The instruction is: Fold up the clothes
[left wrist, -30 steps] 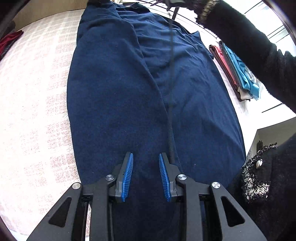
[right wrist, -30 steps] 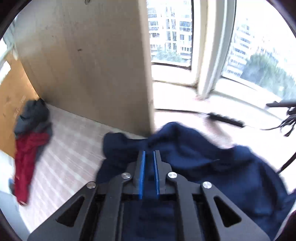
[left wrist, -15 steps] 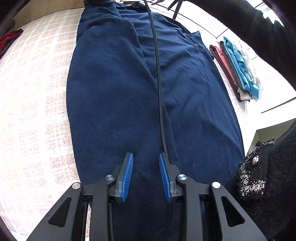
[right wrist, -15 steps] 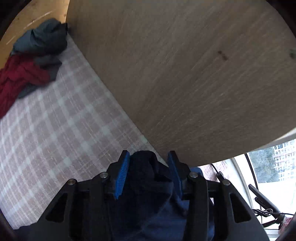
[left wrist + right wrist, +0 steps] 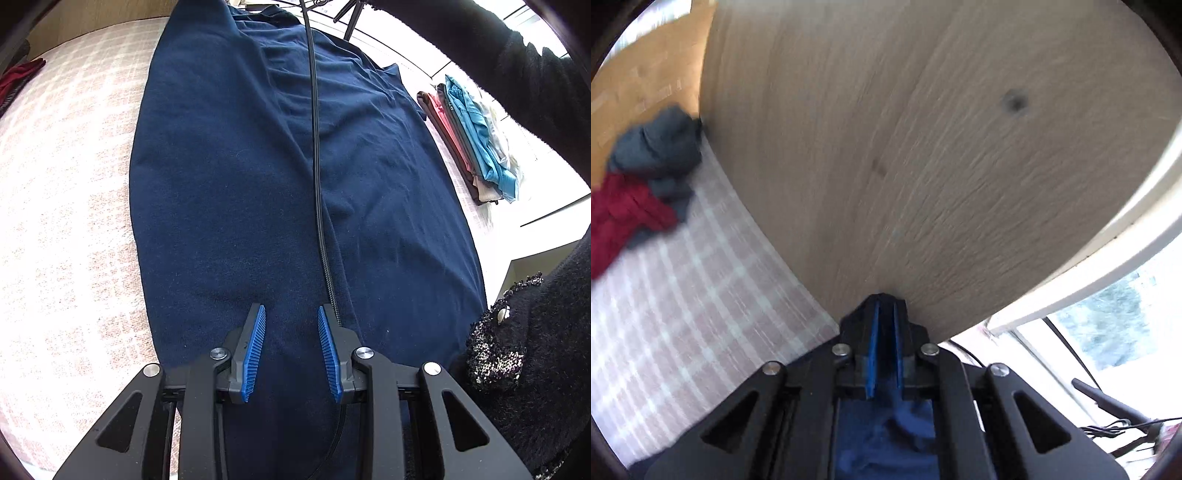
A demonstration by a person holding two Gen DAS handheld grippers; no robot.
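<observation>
We are at the start of a fold on the navy blue garment (image 5: 229, 192), which lies long and mostly smooth on the checked tablecloth (image 5: 66, 206). Our right gripper (image 5: 884, 343) is pinched tight, and it seems to hold a bunched bit of the blue cloth, though that view is blurry. Our left gripper (image 5: 291, 347) hangs wide apart over the near end, holding nothing. Next we should probably grab that end and bring both together.

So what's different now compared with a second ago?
The right gripper opened half a second ago and has shut again on the navy blue cotton garment, now facing the pale wooden panel. The left gripper stays open above the spread garment.
</observation>
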